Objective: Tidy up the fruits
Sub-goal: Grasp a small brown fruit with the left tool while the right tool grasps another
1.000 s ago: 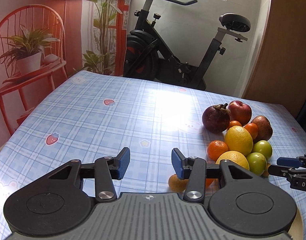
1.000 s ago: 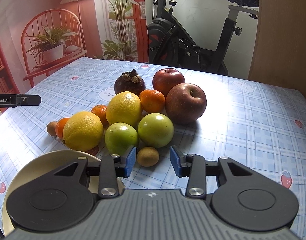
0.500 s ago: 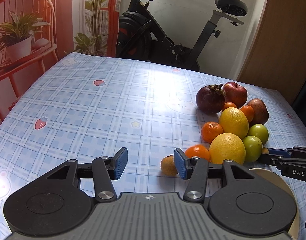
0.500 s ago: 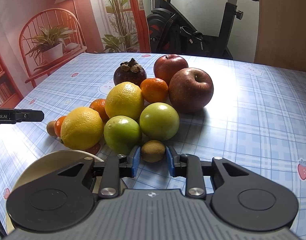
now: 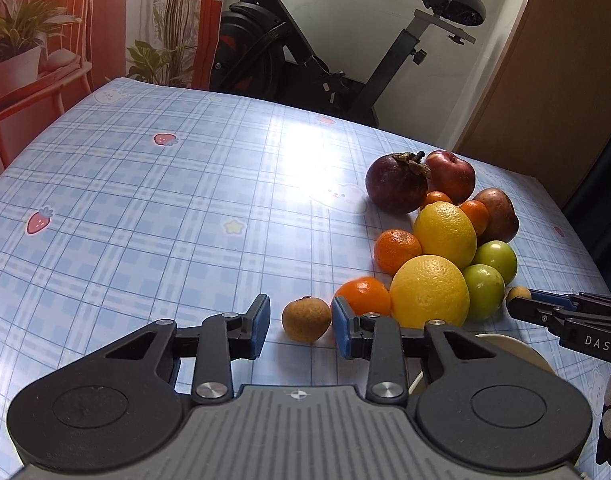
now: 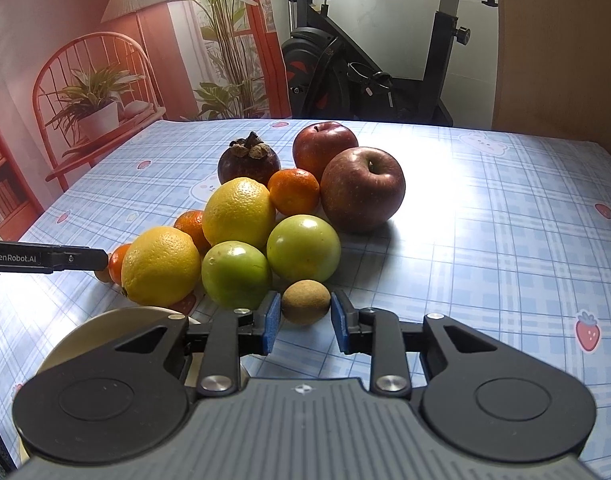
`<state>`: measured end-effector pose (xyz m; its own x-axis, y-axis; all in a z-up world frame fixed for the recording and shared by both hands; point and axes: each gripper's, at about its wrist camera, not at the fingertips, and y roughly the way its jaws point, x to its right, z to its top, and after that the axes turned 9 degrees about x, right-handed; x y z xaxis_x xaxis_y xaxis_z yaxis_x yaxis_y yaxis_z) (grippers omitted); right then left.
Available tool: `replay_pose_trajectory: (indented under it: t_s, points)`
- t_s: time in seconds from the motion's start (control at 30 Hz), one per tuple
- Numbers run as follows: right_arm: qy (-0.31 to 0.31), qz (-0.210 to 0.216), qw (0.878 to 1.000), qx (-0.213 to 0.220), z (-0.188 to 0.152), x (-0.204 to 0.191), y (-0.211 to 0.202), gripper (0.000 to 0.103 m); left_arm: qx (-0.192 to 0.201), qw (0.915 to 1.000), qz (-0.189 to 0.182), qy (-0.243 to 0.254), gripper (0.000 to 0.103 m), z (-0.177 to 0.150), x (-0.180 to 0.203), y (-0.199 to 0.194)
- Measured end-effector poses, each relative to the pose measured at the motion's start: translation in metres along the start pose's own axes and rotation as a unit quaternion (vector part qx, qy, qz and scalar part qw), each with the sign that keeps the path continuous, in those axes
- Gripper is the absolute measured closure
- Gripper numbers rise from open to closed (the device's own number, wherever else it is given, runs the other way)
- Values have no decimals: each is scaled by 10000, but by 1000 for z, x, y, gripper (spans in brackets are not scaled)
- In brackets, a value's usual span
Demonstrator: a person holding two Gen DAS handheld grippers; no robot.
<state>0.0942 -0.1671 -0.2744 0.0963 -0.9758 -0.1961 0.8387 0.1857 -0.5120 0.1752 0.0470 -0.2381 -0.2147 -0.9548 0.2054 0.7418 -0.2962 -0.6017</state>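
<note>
A pile of fruit lies on the blue checked tablecloth (image 5: 145, 208): two yellow citrus (image 6: 239, 212), two green apples (image 6: 303, 249), tangerines (image 6: 294, 191), two red apples (image 6: 362, 189) and a dark mangosteen (image 6: 249, 161). My left gripper (image 5: 300, 325) is open with a small brown fruit (image 5: 306, 320) between its blue pads, not touched. My right gripper (image 6: 305, 318) is nearly shut around a small brown kiwi-like fruit (image 6: 306, 302); its pads sit at the fruit's sides, contact unclear. The right gripper's fingers also show in the left wrist view (image 5: 545, 312).
A pale round plate (image 6: 105, 328) lies at the near edge beside the pile, partly under the right gripper; it also shows in the left wrist view (image 5: 509, 350). An exercise bike (image 5: 305, 52) stands behind the table. The left gripper's finger (image 6: 45, 258) reaches in at the left.
My left gripper moved right so the small brown fruit now sits between its pads. My right gripper advanced on the kiwi-like fruit and narrowed around it.
</note>
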Motion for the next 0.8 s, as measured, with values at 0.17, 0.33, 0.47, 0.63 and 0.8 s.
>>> replay_pose_trajectory:
  t_s: [0.17, 0.33, 0.47, 0.63, 0.8]
  points:
    - [-28, -5, 10000, 14, 2, -2, -1, 73, 72, 10000, -27, -32, 77, 0, 0, 2]
    - [-39, 10, 10000, 15, 2, -3, -1, 73, 31, 9999, -60, -119, 73, -3, 0, 2]
    - [-48, 12, 10000, 34, 3, -4, -3, 73, -7, 9999, -51, -132, 73, -6, -2, 4]
    - [-49, 13, 10000, 31, 4, -5, -3, 73, 112, 9999, 51, 5, 73, -7, 0, -1]
    - [-43, 48, 10000, 75, 4, -7, -8, 73, 319, 9993, 162, 125, 73, 1, 4, -15]
